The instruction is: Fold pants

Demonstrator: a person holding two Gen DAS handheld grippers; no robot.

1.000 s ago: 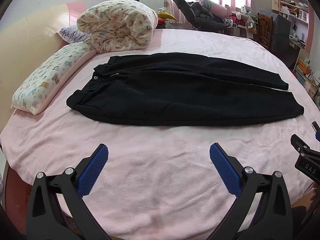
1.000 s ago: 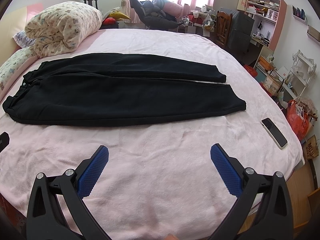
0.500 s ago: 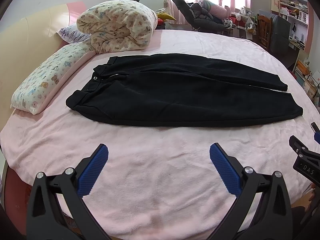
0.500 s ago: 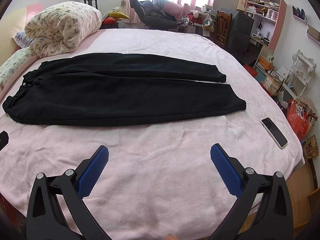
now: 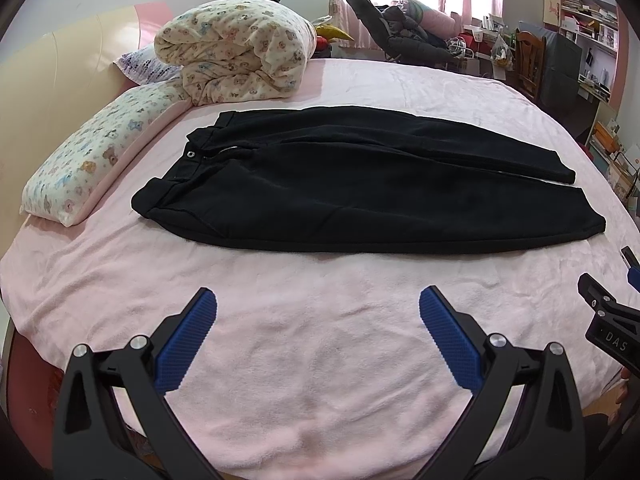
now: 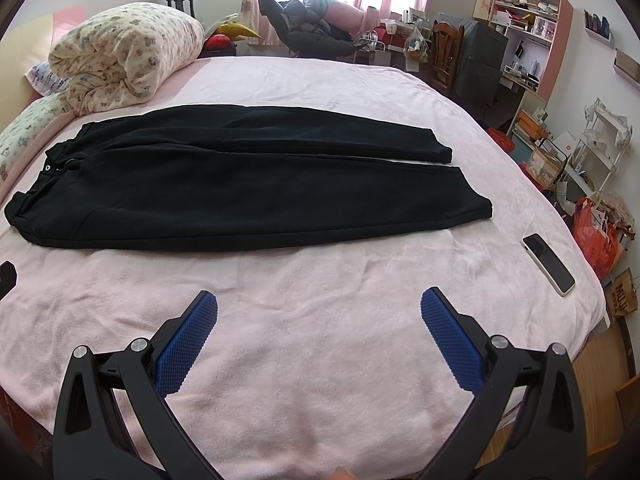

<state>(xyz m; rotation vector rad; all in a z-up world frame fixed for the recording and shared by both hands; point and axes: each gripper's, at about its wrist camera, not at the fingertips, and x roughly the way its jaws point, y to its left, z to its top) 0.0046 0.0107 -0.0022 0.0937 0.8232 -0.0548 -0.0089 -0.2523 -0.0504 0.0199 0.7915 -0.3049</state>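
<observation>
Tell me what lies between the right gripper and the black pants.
Only bare pink blanket lies between the right gripper, its jaws open, and the near edge of the black pants. The right wrist view shows it; the phone sits off to the right.

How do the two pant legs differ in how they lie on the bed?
The near leg lies closer to the grippers and looks wider; the far leg sits behind it, toward the rolled quilt, and looks narrower. The near leg's cuff reaches further right than the far leg's cuff. Both are black, flat and unfolded, side by side on the bed.
</observation>
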